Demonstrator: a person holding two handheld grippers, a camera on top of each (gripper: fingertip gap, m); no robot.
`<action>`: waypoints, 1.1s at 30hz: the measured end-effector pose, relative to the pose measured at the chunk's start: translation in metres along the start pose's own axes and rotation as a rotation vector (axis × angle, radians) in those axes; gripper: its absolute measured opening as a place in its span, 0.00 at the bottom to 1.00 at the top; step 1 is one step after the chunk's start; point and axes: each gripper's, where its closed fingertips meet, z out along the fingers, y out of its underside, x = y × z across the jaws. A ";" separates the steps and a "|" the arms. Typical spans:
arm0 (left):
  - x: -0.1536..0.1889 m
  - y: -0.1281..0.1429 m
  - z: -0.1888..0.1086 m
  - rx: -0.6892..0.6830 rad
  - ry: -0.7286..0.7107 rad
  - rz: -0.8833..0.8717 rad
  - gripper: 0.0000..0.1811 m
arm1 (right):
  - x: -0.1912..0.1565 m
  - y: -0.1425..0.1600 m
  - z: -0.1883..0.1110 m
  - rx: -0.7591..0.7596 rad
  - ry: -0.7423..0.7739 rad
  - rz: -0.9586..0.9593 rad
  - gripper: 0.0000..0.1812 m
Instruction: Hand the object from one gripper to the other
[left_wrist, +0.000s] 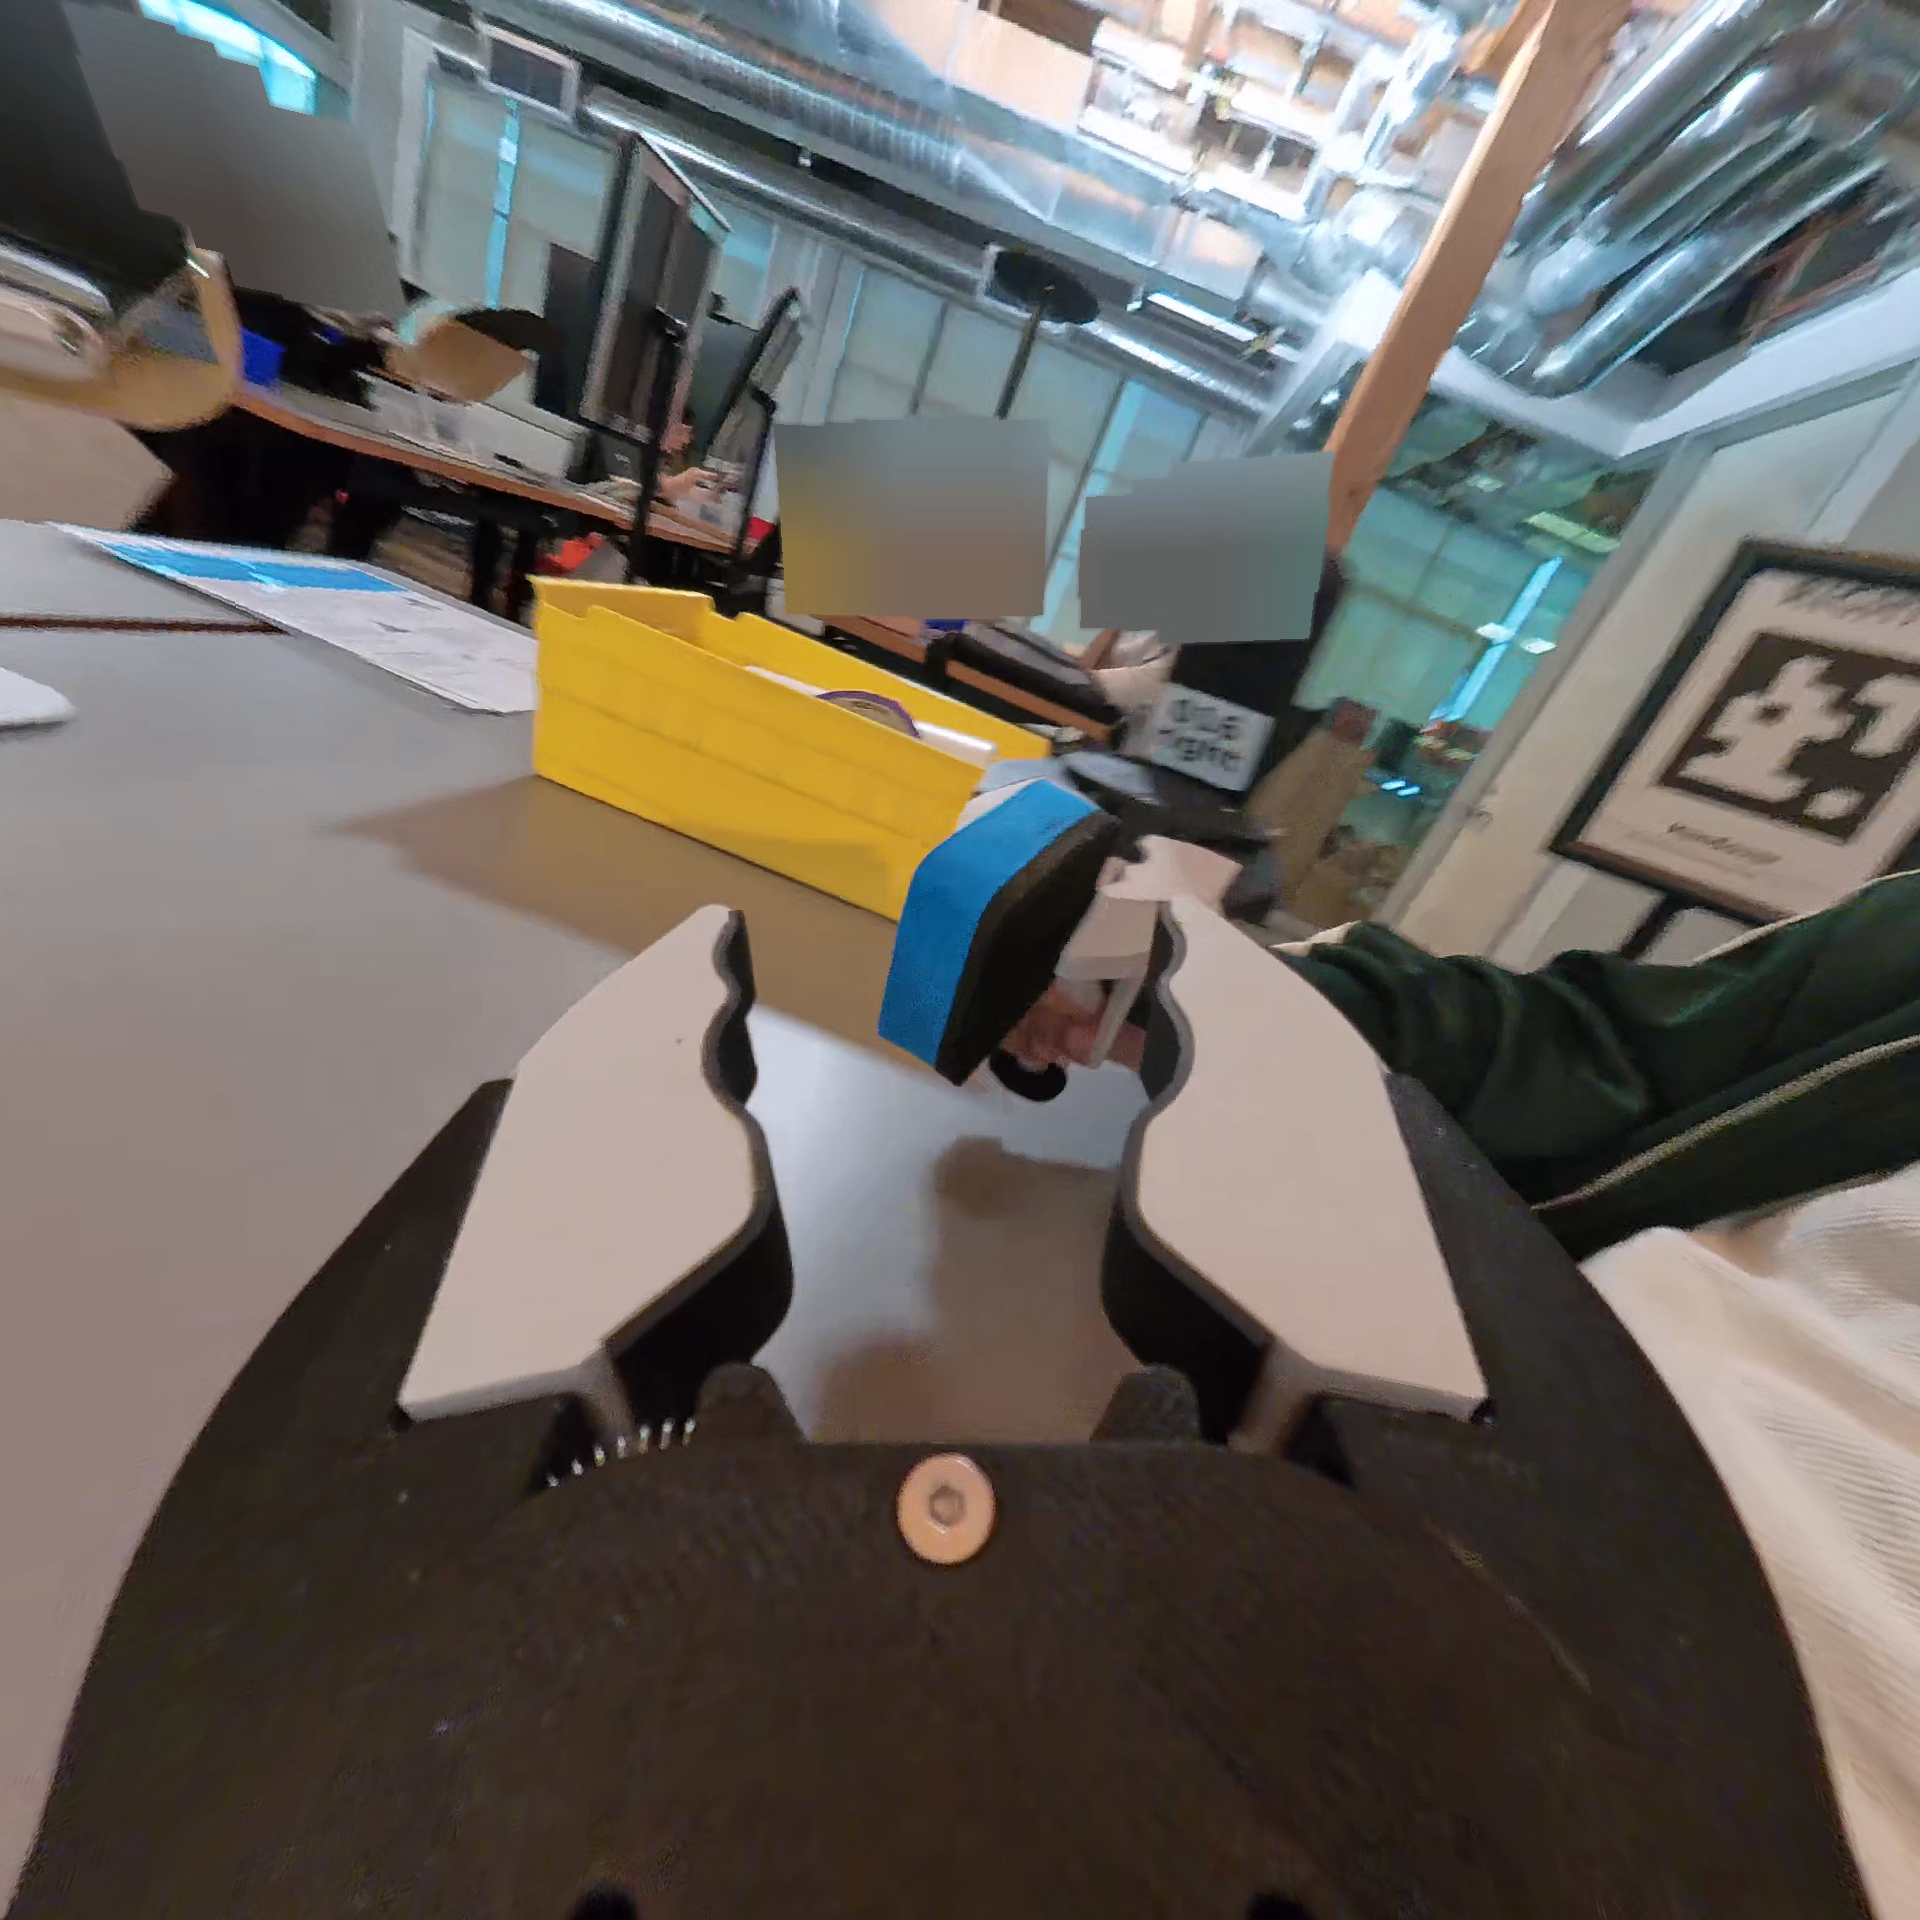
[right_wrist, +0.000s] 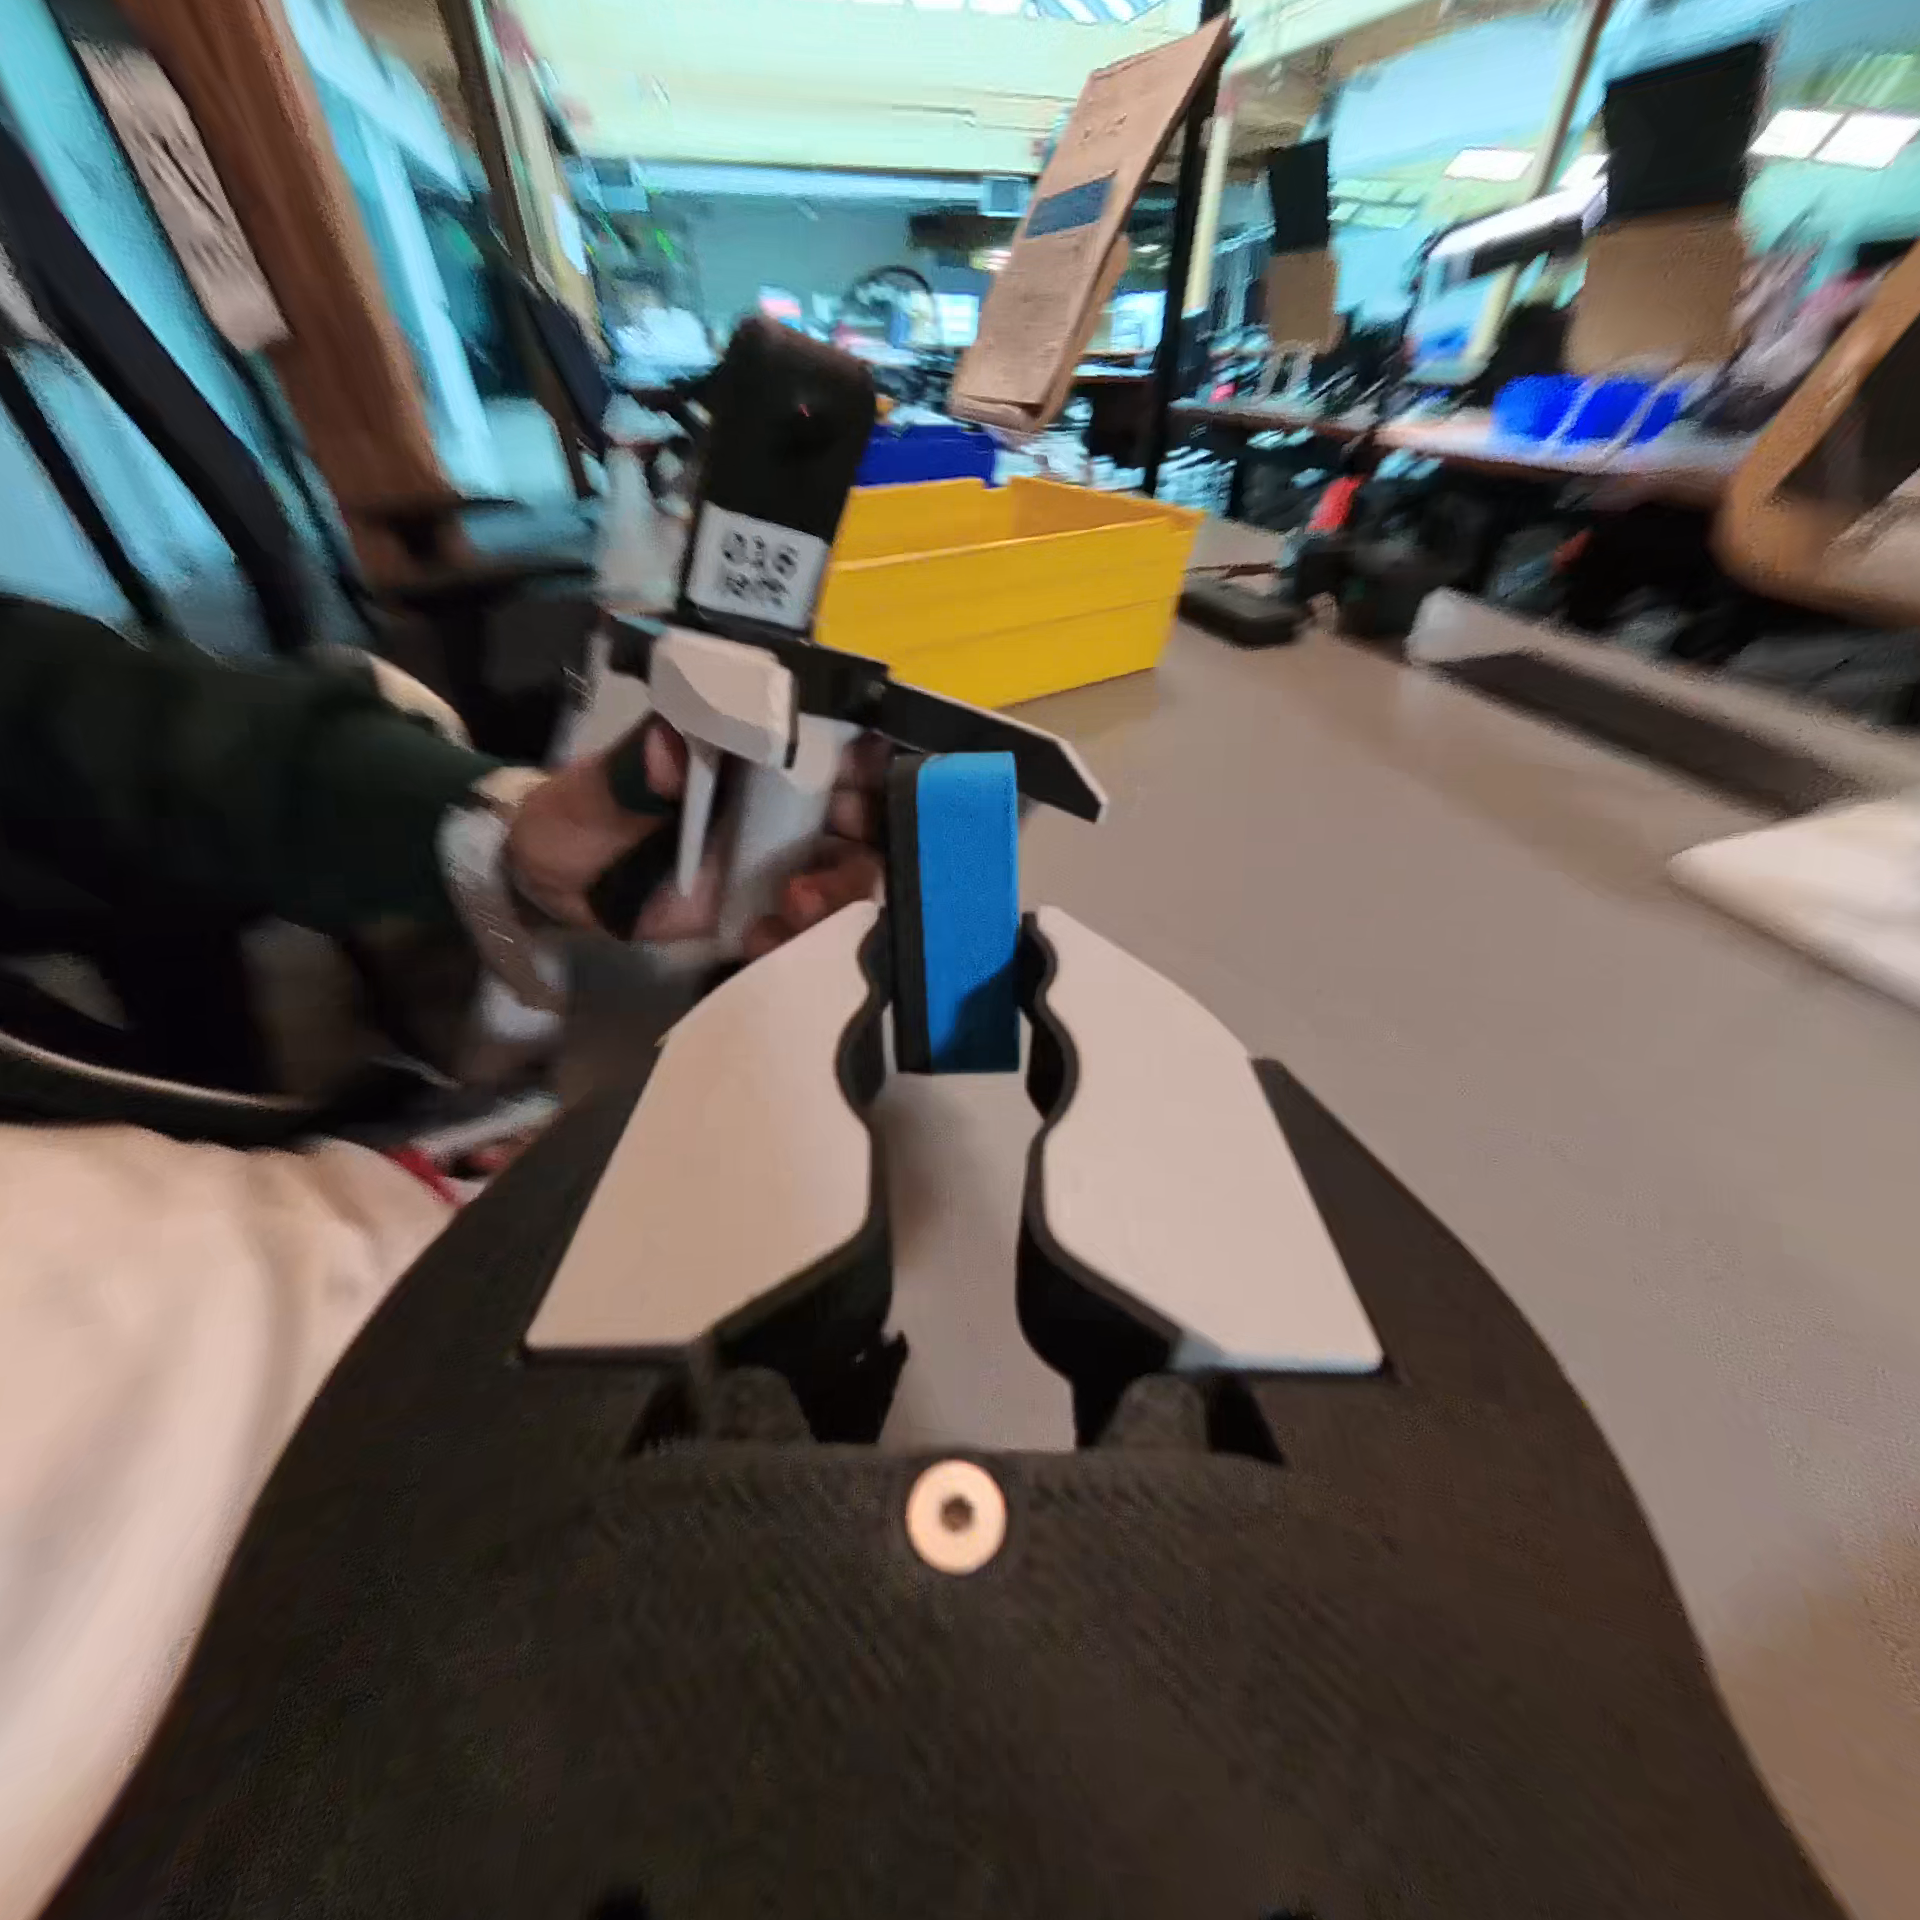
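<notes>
A blue and black foam block (right_wrist: 966, 862) stands upright between the fingertips of my right gripper (right_wrist: 956, 935), which is shut on it above the grey table (right_wrist: 1455, 1039). In the left wrist view the same block (left_wrist: 987, 935) hangs just ahead of my left gripper (left_wrist: 954, 925), which is open and empty and apart from the block. The right gripper's white body (left_wrist: 1117, 920) shows behind the block. In the right wrist view one finger of the left gripper (right_wrist: 987, 740) reaches over the top of the block, with a hand on its handle.
A yellow bin (left_wrist: 727, 748) stands on the table beyond the grippers and also shows in the right wrist view (right_wrist: 997, 613). Paper sheets (left_wrist: 343, 623) lie at the far left. A white object (right_wrist: 1818, 894) lies at the right. A green sleeve (left_wrist: 1610, 1039) crosses from the right.
</notes>
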 end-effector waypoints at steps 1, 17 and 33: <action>0.004 0.000 0.000 0.003 0.044 -0.052 0.37 | -0.002 -0.001 0.000 0.009 -0.050 0.126 0.13; 0.020 0.001 -0.002 -0.035 0.169 -0.146 0.12 | -0.004 -0.004 0.009 0.116 -0.115 0.396 0.35; 0.004 0.021 -0.009 -0.162 0.275 -0.717 0.13 | -0.022 0.015 0.012 -0.069 -0.024 -0.491 0.41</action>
